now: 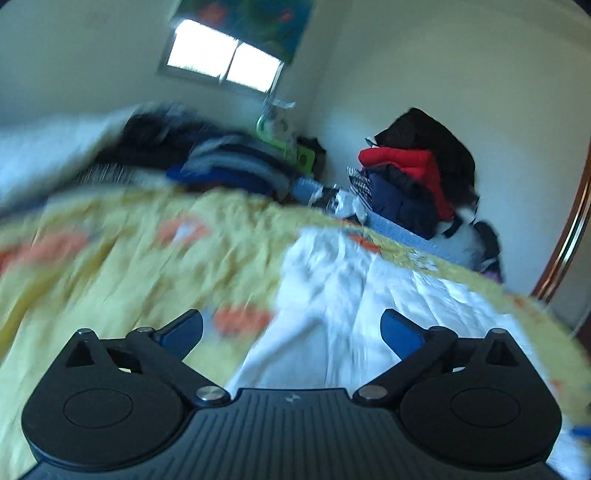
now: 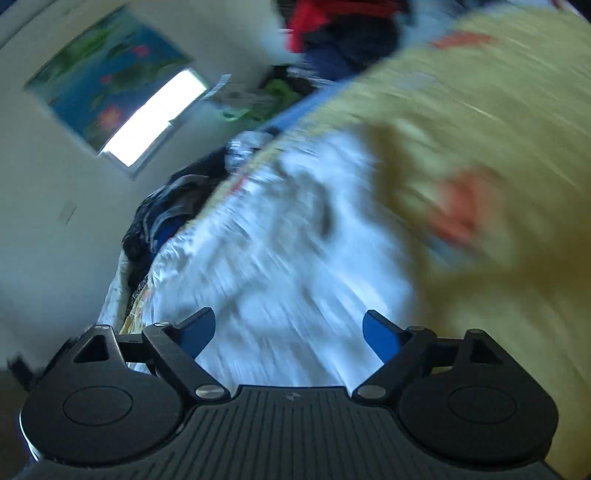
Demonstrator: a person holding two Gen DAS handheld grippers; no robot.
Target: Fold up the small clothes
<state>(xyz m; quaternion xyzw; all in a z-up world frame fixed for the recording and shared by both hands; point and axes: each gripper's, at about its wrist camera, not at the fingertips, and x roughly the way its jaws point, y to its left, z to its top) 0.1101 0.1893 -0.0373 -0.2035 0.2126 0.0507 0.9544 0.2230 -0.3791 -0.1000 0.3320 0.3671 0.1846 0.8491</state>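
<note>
A white garment (image 1: 343,295) lies spread and wrinkled on a yellow bedspread (image 1: 122,258) with orange patches. My left gripper (image 1: 291,332) hangs above the garment's near end, jaws wide open, nothing between the blue pads (image 1: 184,332). The right wrist view is tilted and blurred. There the white garment (image 2: 280,258) runs away from the camera over the yellow bedspread (image 2: 480,129). My right gripper (image 2: 290,334) stands open above it with empty space between its pads (image 2: 380,339).
A heap of dark and blue clothes (image 1: 207,158) lies at the far side of the bed. A pile with a red jacket (image 1: 410,166) stands by the corner wall. A window (image 1: 221,59) with a flowered blind (image 1: 258,18) is beyond. A wooden door frame (image 1: 569,236) is at the right.
</note>
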